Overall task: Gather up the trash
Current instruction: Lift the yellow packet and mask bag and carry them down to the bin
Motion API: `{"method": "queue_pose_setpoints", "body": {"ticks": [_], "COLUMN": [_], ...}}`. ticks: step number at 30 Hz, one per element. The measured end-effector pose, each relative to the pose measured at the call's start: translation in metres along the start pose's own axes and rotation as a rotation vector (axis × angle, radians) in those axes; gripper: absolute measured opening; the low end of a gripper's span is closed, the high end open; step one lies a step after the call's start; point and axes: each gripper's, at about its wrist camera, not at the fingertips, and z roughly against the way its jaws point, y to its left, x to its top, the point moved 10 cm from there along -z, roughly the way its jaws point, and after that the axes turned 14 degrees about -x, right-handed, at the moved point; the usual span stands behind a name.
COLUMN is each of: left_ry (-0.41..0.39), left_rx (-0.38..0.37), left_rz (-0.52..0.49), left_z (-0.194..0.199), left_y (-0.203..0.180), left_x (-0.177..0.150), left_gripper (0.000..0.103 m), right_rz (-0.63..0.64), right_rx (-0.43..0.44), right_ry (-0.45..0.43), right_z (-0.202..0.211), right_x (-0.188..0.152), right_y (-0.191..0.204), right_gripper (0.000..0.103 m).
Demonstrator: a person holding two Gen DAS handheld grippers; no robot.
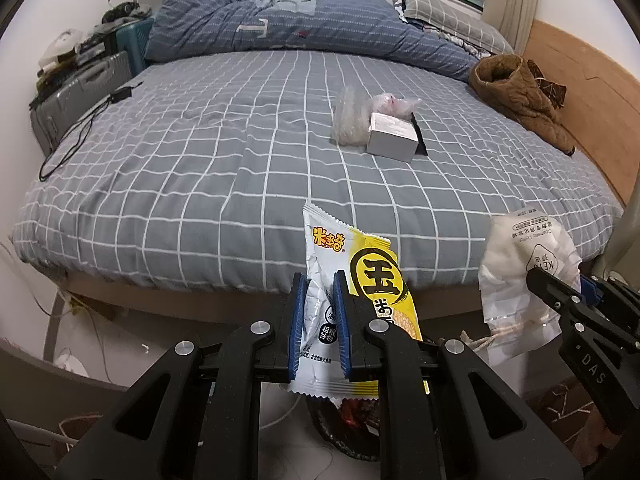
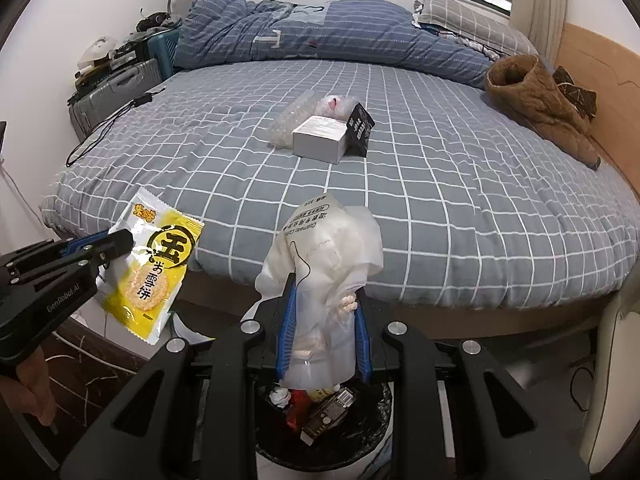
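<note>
- Right gripper (image 2: pixel 324 320) jaws squeeze the white bag (image 2: pixel 328 256) over the trash bin (image 2: pixel 384 432), ready to drop it.
- Left gripper (image 1: pixel 320 320) jaws pinch the yellow snack wrapper (image 1: pixel 360 276) nearby.

left tongs (image 2: pixel 120 242): GenRobot.AI | right tongs (image 1: pixel 536 276): DAS

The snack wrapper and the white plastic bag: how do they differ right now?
The snack wrapper is yellow and white foil with bold print, fairly flat; the white plastic bag is translucent, crumpled, with small print. The wrapper sits in the left gripper, the bag in the right gripper. In the right wrist view the bag hangs directly over the trash bin; the wrapper is off to its side. Both are gripped, off the bed.
</note>
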Motion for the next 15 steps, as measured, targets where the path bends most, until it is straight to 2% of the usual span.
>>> {"method": "queue_pose_setpoints", "body": {"ticks": [9,15], "left_ry": [0.027,0.070], "left_rx": [-0.002,-0.003], "left_rz": [0.015,0.013], "left_z": [0.010,-0.004], "left_y": [-0.004,-0.005], "left_x": [-0.022,-0.046], "left_gripper": [0.014,0.014], "right_rz": [-0.019,-0.013], "right_rx": [0.010,-0.006], "right_ry": [0.034,0.069], "right_z": [0.012,0.004], "right_x": [-0.021,-0.044], "right_y": [0.003,0.003], "right_gripper": [0.024,0.024]}}
